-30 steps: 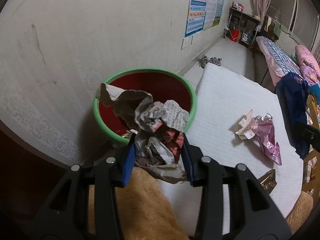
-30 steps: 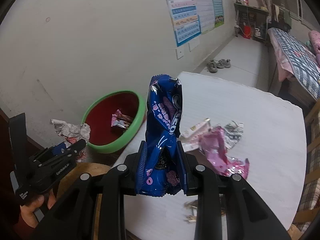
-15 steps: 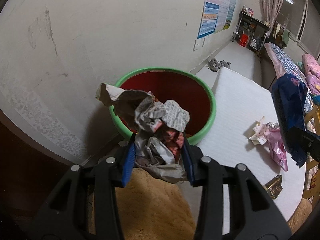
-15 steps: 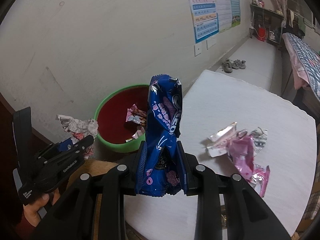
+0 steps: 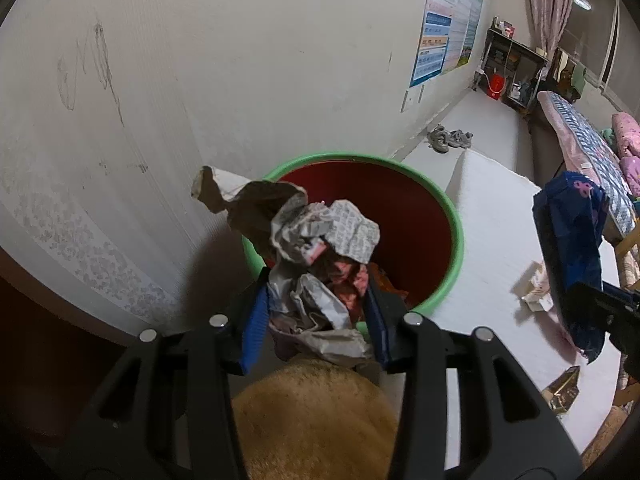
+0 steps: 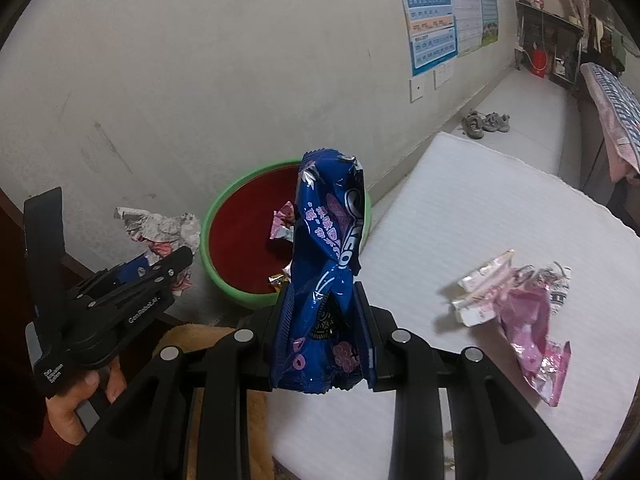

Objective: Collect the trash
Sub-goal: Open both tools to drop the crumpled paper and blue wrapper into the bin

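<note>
While I look through the left wrist camera, my left gripper (image 5: 316, 320) is pinching a wad of crumpled newspaper (image 5: 316, 264) between its blue pads, and the wad hangs in front of the red basin (image 5: 404, 208) with the green rim, which stands against the wall. At the right edge the blue Oreo wrapper (image 5: 572, 256) shows, held upright over the white desk (image 5: 492, 216), with a small gold wrapper (image 5: 564, 388) lying lower down (half cut off by the frame).

From the right wrist camera, my right gripper (image 6: 324, 344) is clamped on that blue Oreo wrapper (image 6: 328, 280), which stands tall between the jaws and partly covers the basin (image 6: 236, 248). Inside the basin lies a pink-and-silver wrapper (image 6: 282, 224). To the left a hand (image 6: 80, 404) holds the other gripper (image 6: 160, 268) with its newspaper wad (image 6: 160, 232) just beside the basin's rim. On the desk (image 6: 472, 208) to the right lie crumpled pink wrappers (image 6: 520, 312).
</note>
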Tool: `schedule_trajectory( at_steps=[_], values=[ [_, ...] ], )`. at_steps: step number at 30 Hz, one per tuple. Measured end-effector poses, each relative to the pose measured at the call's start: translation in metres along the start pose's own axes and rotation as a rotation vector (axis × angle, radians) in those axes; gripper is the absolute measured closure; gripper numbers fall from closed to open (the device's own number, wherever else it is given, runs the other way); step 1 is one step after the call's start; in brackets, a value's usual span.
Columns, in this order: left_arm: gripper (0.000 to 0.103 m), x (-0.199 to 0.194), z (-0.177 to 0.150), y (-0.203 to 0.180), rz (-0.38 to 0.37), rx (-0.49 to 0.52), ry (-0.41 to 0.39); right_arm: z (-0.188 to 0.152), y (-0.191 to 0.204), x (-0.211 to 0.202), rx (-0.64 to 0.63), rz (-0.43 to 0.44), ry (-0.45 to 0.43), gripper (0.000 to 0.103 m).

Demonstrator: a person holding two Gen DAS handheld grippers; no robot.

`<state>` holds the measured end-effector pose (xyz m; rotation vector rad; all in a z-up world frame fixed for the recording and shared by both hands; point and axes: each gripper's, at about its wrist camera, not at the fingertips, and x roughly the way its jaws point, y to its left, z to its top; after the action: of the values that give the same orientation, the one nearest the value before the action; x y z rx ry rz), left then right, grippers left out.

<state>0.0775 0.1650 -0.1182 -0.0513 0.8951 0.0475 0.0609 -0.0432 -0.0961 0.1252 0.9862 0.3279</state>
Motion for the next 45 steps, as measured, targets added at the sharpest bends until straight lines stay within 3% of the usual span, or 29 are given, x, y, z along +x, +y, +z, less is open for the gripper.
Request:
schedule_trajectory(
  at_steps=[25, 45],
  values=[
    [0.062, 0.048, 0.025, 0.008, -0.014, 0.012, 0.054, 0.047, 0.022, 0.046, -0.060, 0.064, 0.030, 0.072],
    [0.061, 0.086, 0.037, 0.006, 0.000, 0.000, 0.108, 0.054, 0.027, 0.070, -0.117, 0.026, 0.068, 0.072]
  ],
)
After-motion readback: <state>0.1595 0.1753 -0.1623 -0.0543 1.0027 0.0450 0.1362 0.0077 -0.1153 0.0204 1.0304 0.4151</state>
